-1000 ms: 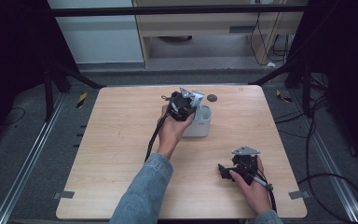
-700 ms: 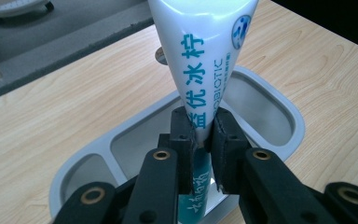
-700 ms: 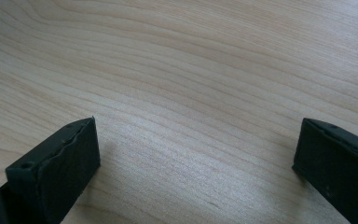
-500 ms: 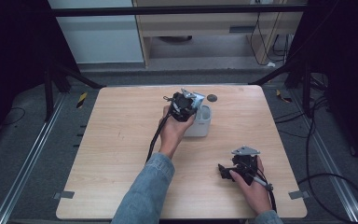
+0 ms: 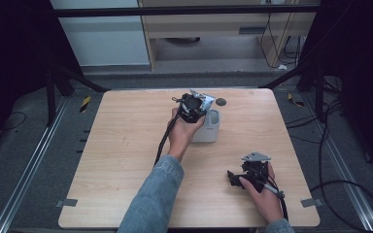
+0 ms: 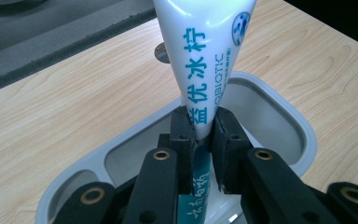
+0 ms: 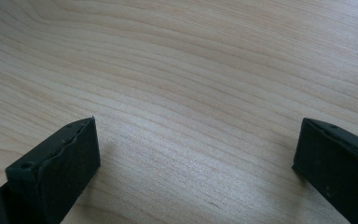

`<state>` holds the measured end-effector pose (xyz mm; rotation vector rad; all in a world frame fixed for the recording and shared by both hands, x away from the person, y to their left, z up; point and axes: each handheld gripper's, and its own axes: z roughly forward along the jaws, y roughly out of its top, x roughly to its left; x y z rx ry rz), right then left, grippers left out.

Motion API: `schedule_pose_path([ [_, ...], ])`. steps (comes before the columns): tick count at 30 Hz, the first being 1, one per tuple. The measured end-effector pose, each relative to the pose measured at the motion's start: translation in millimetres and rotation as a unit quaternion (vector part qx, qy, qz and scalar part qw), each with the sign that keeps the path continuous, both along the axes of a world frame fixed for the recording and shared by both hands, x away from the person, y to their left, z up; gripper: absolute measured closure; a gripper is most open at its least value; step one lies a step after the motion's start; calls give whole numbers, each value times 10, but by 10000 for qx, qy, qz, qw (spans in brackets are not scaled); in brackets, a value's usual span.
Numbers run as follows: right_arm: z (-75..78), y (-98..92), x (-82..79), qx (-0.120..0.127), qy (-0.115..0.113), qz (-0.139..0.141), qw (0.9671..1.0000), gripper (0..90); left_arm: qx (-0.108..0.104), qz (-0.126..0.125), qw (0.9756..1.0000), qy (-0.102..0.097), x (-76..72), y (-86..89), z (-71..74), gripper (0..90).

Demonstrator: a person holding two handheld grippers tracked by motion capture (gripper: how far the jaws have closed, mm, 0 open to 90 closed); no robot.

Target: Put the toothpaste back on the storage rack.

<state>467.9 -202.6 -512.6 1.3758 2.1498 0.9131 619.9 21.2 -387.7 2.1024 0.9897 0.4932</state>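
A white tube (image 6: 204,56) with teal lettering stands between the jaws of my left gripper (image 6: 202,123), which is shut on it. The tube's lower part reaches down into a pale grey cup (image 6: 279,116) with a rounded rim. From above, the left gripper (image 5: 194,108) hangs over the cup (image 5: 212,128) at the table's far middle. My right gripper (image 5: 233,178) rests low over the wood near the front right, held by a hand. Its jaws stand wide open over bare wood (image 7: 196,140), with nothing between them.
The wooden table (image 5: 121,145) has a small dark round mark (image 5: 221,102) just beyond the cup. Black cables trail from both grippers. Dark frame legs and floor cables ring the table.
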Motion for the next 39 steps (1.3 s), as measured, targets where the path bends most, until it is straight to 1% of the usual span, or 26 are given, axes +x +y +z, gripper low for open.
schedule_pose_path([
  [3,0,0,0,-1,-2,0,10000,4,7,10,10000,-24,5,-24,-8,791],
  [6,0,-1,1,-7,-6,3,10000,4,22,40,10000,-7,8,-29,-9,790],
  [12,0,0,0,-2,-2,0,10000,4,29,39,10000,-3,13,-16,-9,787],
  [14,0,-1,1,-5,-5,4,10000,4,-2,53,10000,5,13,-10,-8,785],
  [16,0,0,0,-3,-2,-1,10000,4,23,34,10000,-5,9,-9,-7,782],
  [17,0,0,1,-2,-2,-2,10000,4,60,17,10000,-3,4,3,-6,775],
  [19,0,0,0,-3,-2,1,10000,4,29,37,10000,3,-6,15,-8,762],
  [24,0,0,0,-1,1,-1,10000,4,44,27,10000,35,-27,57,-8,763],
  [30,0,-1,1,-1,-3,3,10000,4,33,22,10000,-40,-73,93,24,744],
  [31,-1,1,0,5,2,-7,10000,4,-10,41,10000,-78,-85,93,31,739],
  [33,-1,0,1,-2,-3,-1,10000,4,-30,41,9999,-105,-106,103,54,721],
  [39,0,0,1,-1,-2,2,10000,4,5,-27,9997,-236,-179,107,112,705],
])
